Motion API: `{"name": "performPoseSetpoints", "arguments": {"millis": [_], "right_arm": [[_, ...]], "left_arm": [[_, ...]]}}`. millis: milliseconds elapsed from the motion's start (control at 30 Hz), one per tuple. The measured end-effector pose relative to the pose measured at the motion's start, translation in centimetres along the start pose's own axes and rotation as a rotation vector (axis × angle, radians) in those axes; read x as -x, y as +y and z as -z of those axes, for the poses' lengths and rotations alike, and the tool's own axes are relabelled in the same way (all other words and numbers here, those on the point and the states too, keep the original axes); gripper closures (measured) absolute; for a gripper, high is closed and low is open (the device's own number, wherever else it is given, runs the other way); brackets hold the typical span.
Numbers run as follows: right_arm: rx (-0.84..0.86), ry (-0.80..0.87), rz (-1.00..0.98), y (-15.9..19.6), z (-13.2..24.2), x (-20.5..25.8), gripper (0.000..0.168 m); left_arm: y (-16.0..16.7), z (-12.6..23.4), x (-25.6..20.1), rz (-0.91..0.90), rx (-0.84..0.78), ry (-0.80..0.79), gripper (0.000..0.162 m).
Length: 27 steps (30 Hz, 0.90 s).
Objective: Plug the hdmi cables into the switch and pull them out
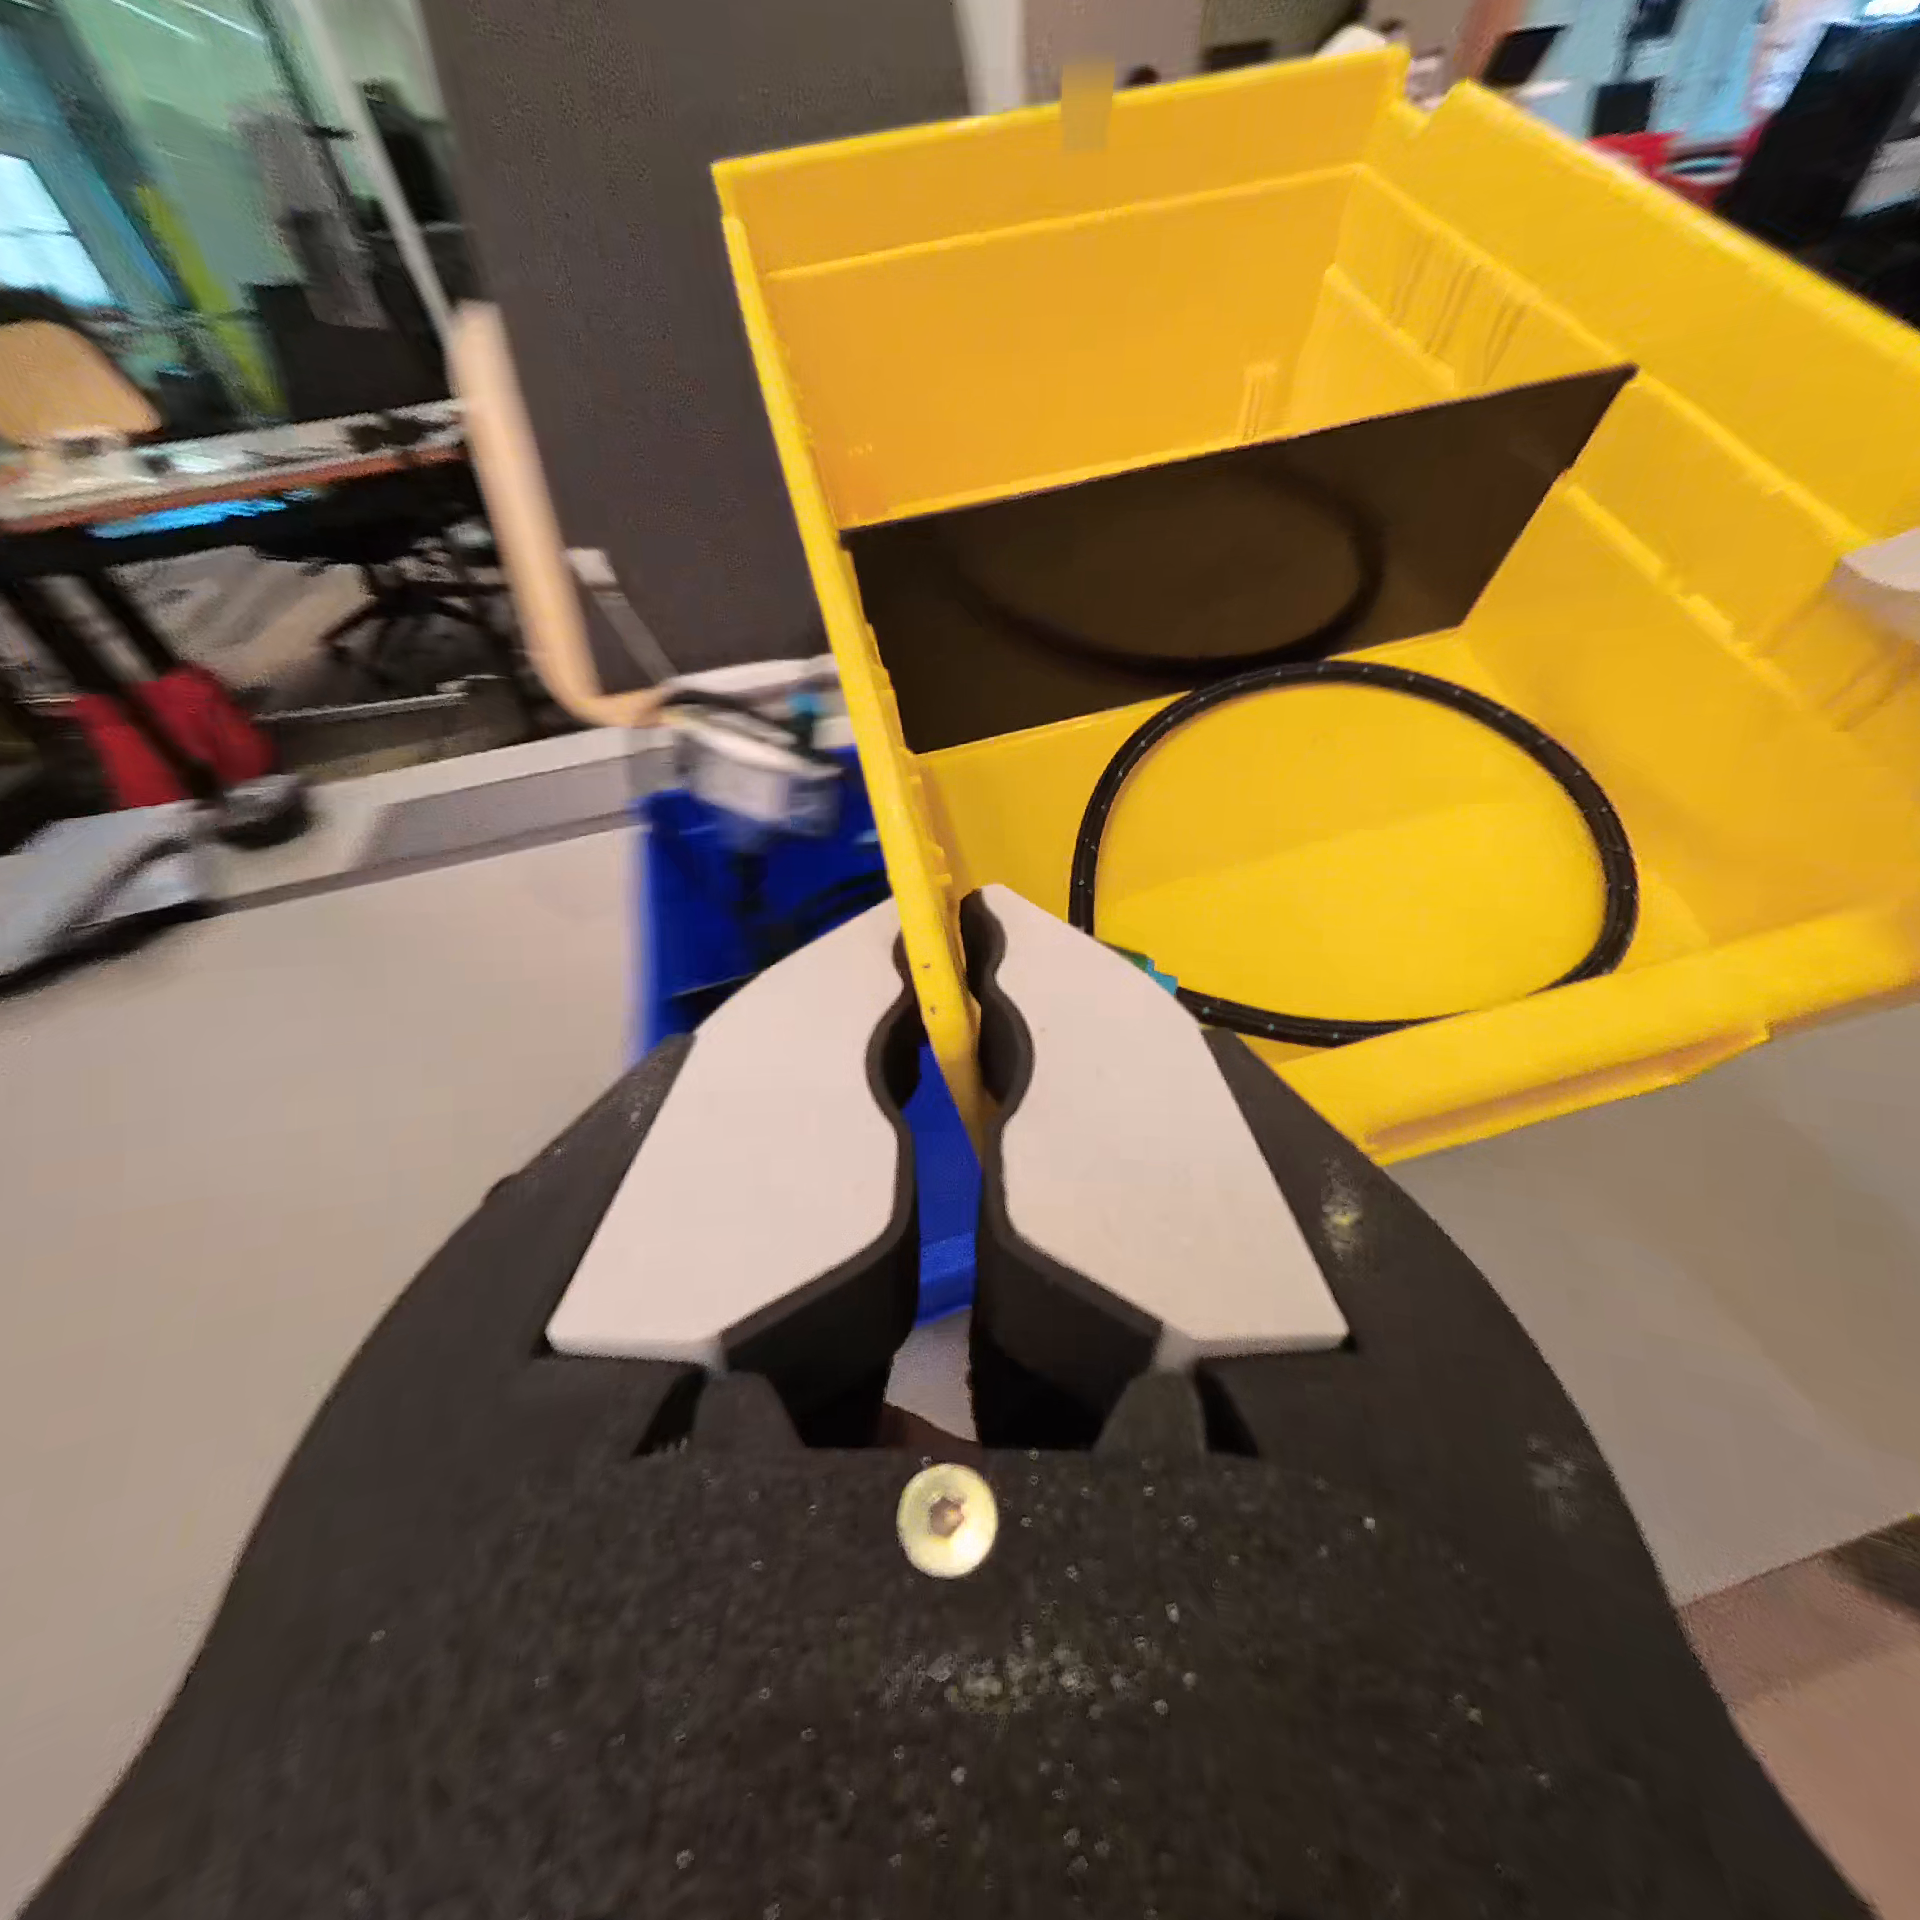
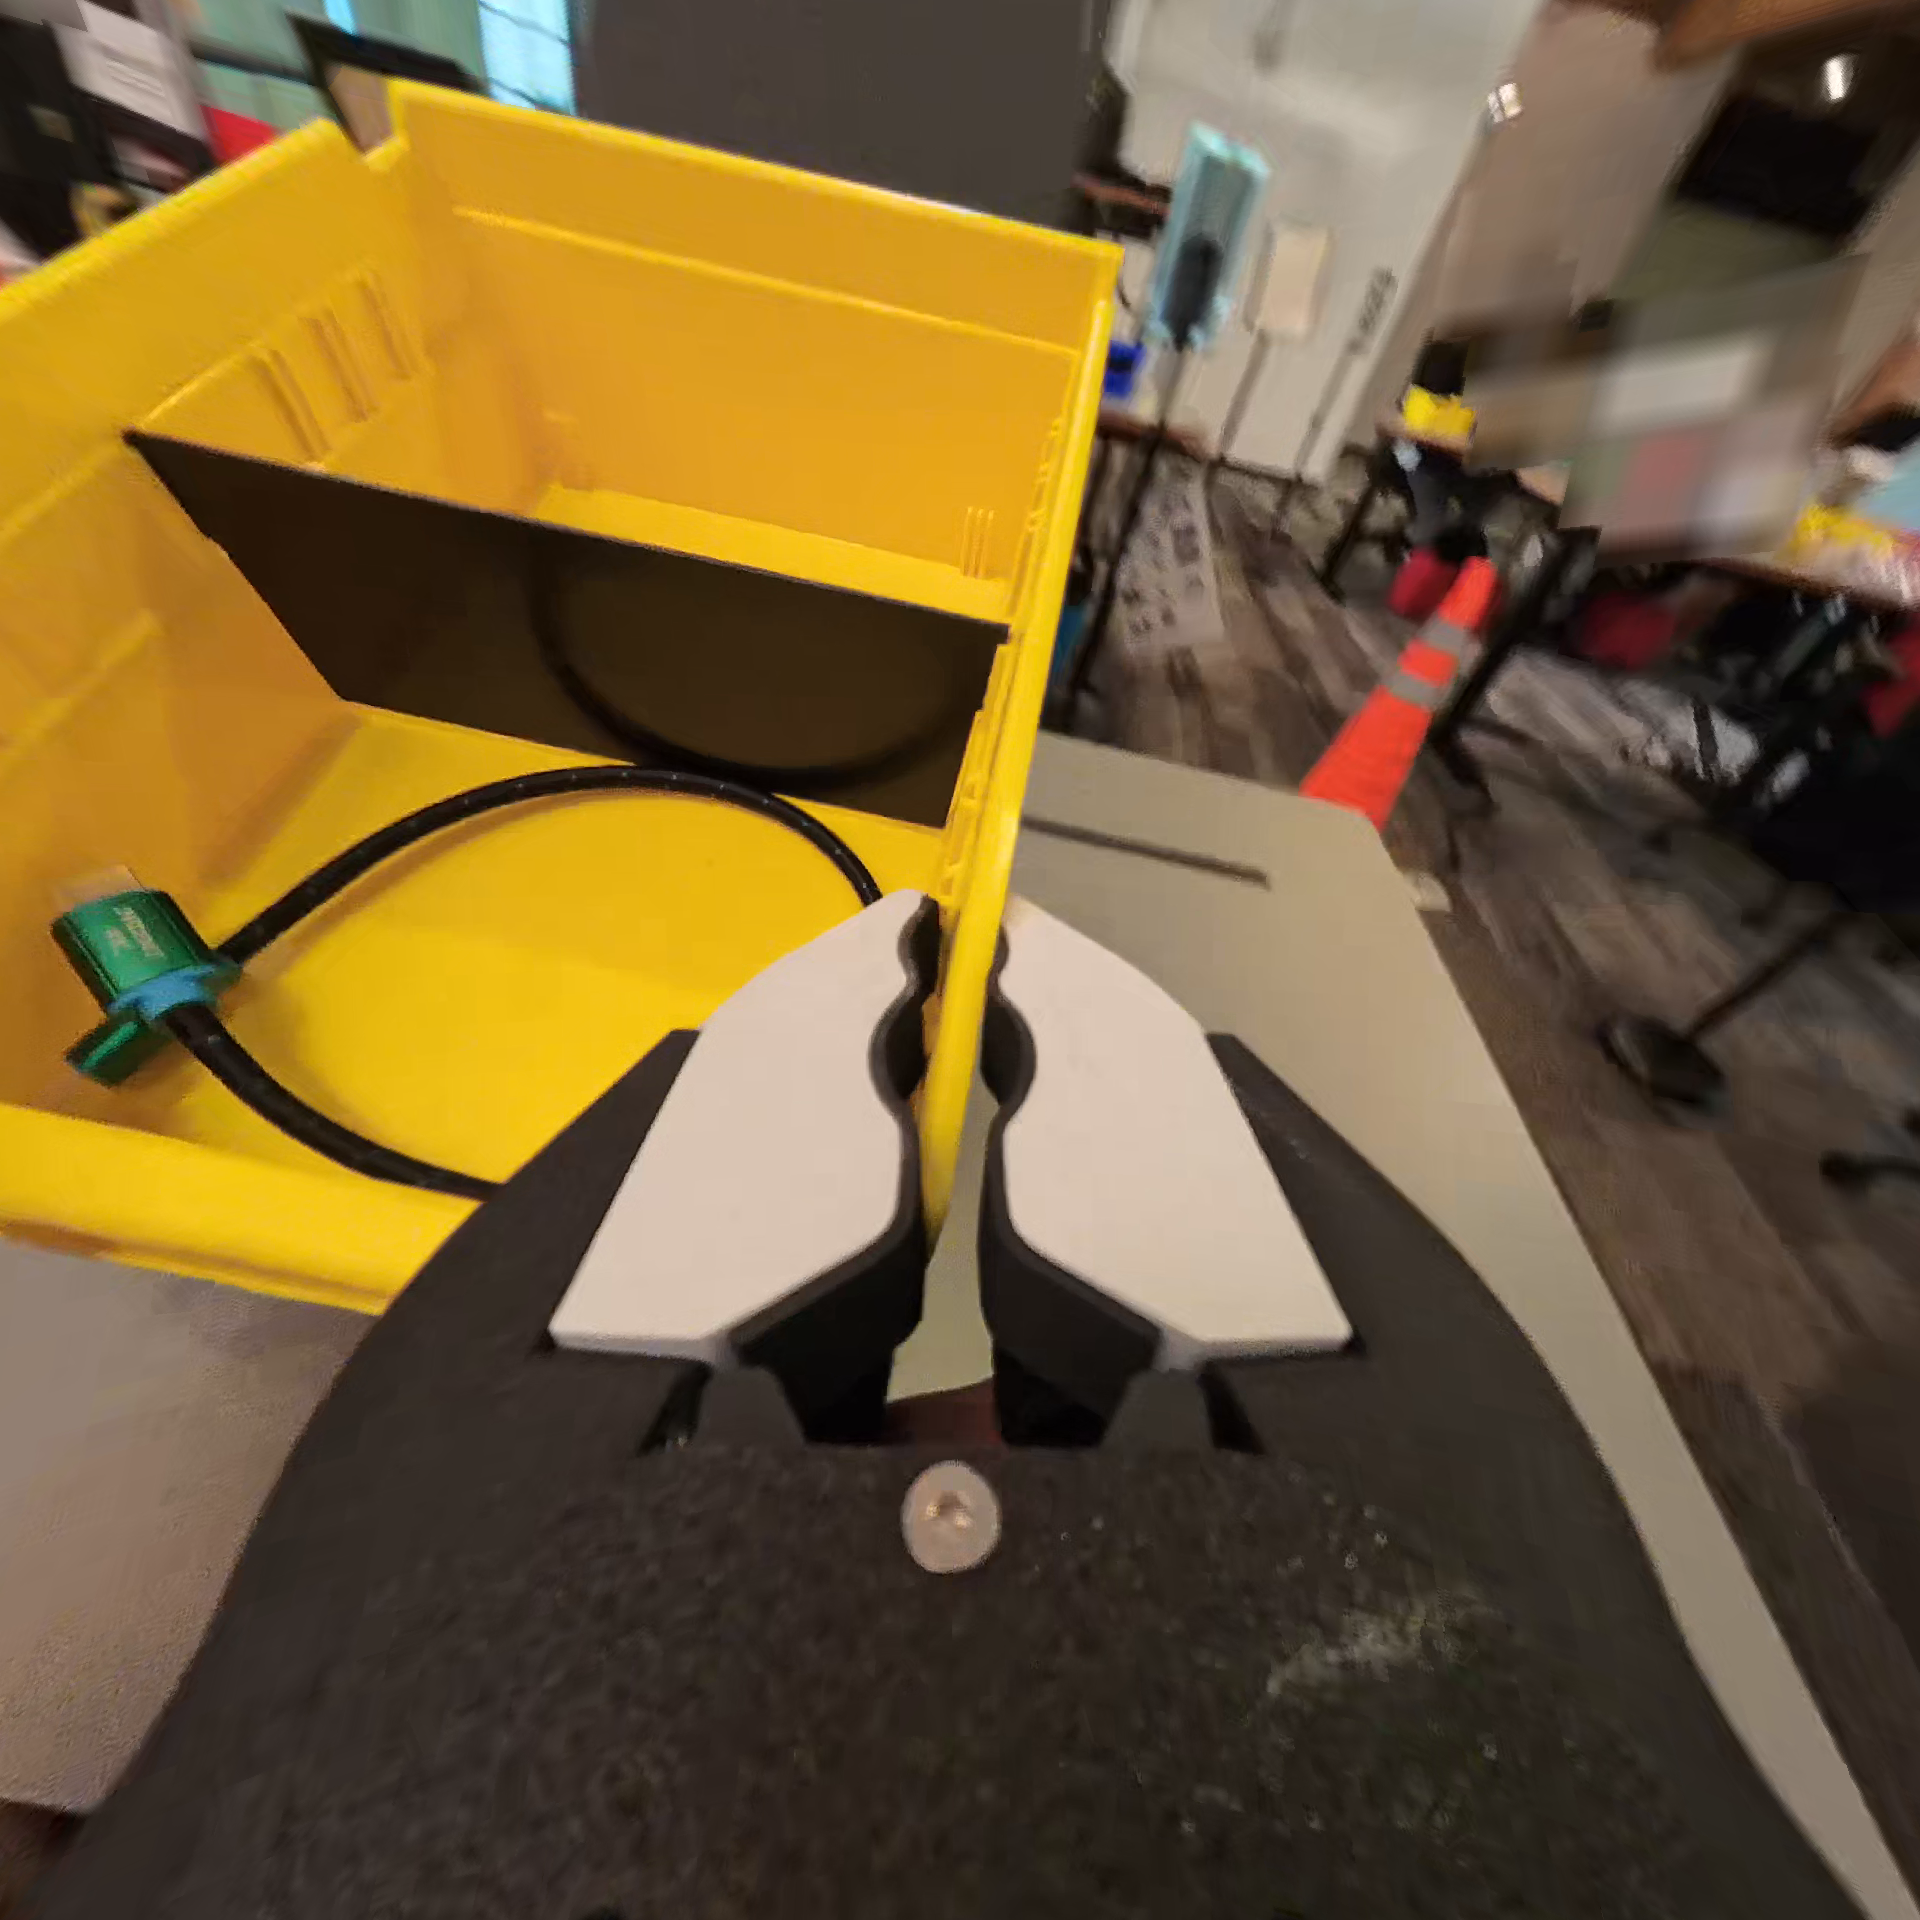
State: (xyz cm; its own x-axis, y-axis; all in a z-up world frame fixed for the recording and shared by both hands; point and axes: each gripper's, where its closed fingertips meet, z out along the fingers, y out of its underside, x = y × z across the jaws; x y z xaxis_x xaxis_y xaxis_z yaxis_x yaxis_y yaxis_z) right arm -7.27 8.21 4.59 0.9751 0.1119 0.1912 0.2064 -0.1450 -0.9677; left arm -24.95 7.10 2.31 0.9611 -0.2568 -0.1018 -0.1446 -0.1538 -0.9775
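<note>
A yellow plastic bin (image 1: 1039, 343) is held tilted above the grey table. My left gripper (image 1: 943, 914) is shut on the bin's left wall. My right gripper (image 2: 966, 920) is shut on the bin's right wall (image 2: 977, 935). A black divider (image 1: 1195, 540) crosses the bin, also in the right wrist view (image 2: 582, 613). In the front compartment lies a coiled black HDMI cable (image 1: 1558, 790), also in the right wrist view (image 2: 623, 784), with green metal plugs (image 2: 114, 935) held by a blue clip (image 2: 166, 992). No switch is in view.
A blue bin (image 1: 727, 914) sits on the grey table (image 1: 260, 1195) behind the left gripper. The table's right edge (image 2: 1507, 1143) drops to the floor, where an orange cone (image 2: 1403, 707) stands. Desks and chairs stand farther off. There is about 20 cm between the tips of the two grippers.
</note>
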Motion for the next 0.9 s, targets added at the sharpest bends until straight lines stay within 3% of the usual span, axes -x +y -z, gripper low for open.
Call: {"name": "performPoseSetpoints", "arguments": {"millis": [167,300,467,567,633,700,767,833,900], "right_arm": [[0.120,0.092,-0.135,9.4,-2.2,-15.3,0.165],[0.209,0.082,-0.107,15.6,-4.2,-20.4,0.165],[0.253,0.020,-0.095,20.0,-7.7,-20.0,0.164],[0.253,0.014,-0.163,21.4,-8.5,-19.7,0.162],[0.260,-0.014,-0.176,21.5,-8.3,-19.8,0.161],[0.264,0.015,-0.155,20.7,-7.0,-20.9,0.143],[0.262,0.045,-0.112,19.1,-4.8,-21.5,0.139],[0.235,0.034,-0.091,16.8,-2.6,-20.2,0.138],[0.191,-0.062,-0.111,14.8,-1.2,-15.7,0.136]], "left_arm": [[3.5,-8.3,-15.3,0.027,0.036,0.118,0.156],[7.8,-12.1,-20.4,0.052,0.135,0.153,0.155],[10.9,-15.0,-20.1,0.050,0.207,0.146,0.154],[12.1,-15.2,-20.7,0.082,0.258,0.238,0.148],[11.1,-13.5,-20.6,0.115,0.257,0.344,0.146],[9.5,-10.8,-19.8,0.162,0.229,0.451,0.138],[8.5,-7.5,-17.9,0.178,0.232,0.538,0.132],[7.9,-5.1,-14.0,0.162,0.193,0.518,0.128],[8.2,-3.6,-8.7,0.173,0.194,0.409,0.126]]}}
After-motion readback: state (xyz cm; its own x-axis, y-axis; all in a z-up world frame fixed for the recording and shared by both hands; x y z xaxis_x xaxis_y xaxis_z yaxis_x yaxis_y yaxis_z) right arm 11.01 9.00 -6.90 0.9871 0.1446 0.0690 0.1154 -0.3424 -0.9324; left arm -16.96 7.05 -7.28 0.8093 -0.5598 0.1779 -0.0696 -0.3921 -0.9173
